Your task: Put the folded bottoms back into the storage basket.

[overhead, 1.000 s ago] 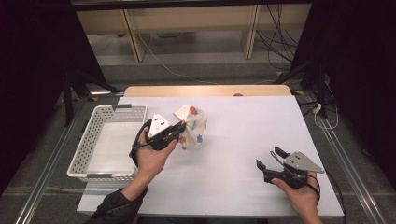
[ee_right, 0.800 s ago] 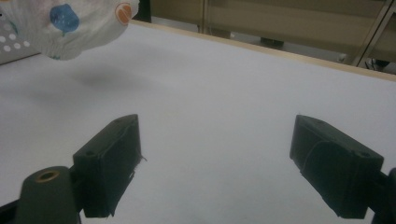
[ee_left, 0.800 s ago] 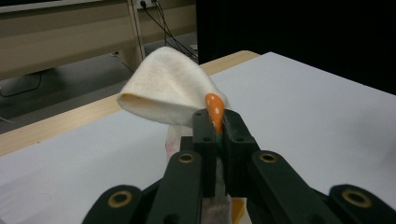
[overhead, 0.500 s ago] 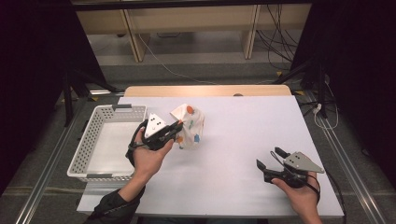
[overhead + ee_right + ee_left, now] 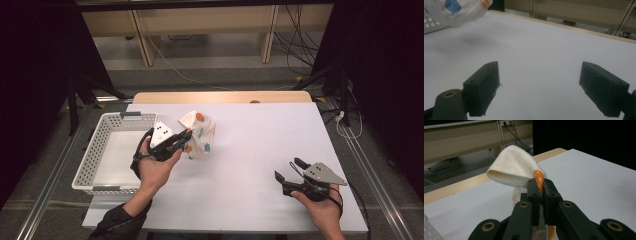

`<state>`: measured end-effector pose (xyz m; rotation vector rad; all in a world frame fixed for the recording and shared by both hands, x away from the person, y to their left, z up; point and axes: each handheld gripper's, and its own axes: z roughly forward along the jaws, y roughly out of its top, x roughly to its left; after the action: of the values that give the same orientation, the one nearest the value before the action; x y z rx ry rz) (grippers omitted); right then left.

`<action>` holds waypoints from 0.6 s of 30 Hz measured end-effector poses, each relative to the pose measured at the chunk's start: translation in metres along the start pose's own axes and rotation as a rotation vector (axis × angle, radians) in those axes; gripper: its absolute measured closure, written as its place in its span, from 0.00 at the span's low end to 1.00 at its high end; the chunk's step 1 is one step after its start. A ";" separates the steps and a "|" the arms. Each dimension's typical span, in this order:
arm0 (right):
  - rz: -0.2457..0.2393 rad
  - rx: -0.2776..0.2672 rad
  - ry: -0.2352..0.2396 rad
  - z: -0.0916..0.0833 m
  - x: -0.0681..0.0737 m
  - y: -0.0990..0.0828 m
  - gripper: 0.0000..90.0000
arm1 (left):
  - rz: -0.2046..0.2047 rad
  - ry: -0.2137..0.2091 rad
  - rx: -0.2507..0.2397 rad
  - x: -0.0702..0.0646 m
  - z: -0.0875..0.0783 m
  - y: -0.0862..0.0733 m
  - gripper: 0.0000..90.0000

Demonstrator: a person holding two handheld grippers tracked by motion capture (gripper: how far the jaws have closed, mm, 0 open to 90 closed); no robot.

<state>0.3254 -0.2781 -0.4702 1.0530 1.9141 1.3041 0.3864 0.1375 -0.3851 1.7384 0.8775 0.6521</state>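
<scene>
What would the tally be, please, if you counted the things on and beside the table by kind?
Cloth: 1, white with coloured spots, pinched in the left gripper
Basket: 1, white
Grippers: 2, the right gripper open
Total: 4

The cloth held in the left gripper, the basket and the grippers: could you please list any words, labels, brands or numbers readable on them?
None can be read. The cloth bears only coloured shapes, no lettering; the basket, left gripper and right gripper show no text.
</scene>
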 end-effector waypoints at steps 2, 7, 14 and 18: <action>0.000 0.001 0.000 0.000 0.000 0.000 0.19 | 0.000 0.002 0.001 0.001 -0.001 0.000 0.94; -0.002 0.000 0.000 0.000 0.000 0.000 0.19 | 0.001 0.007 -0.004 0.002 -0.003 0.000 0.94; -0.002 0.000 0.000 0.000 0.000 0.000 0.19 | 0.002 0.015 -0.005 0.005 -0.006 0.000 0.94; -0.001 0.000 0.000 0.000 0.000 0.000 0.19 | -0.001 0.018 -0.006 0.007 -0.008 0.000 0.94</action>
<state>0.3256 -0.2780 -0.4701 1.0520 1.9138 1.3039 0.3842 0.1475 -0.3829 1.7290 0.8880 0.6706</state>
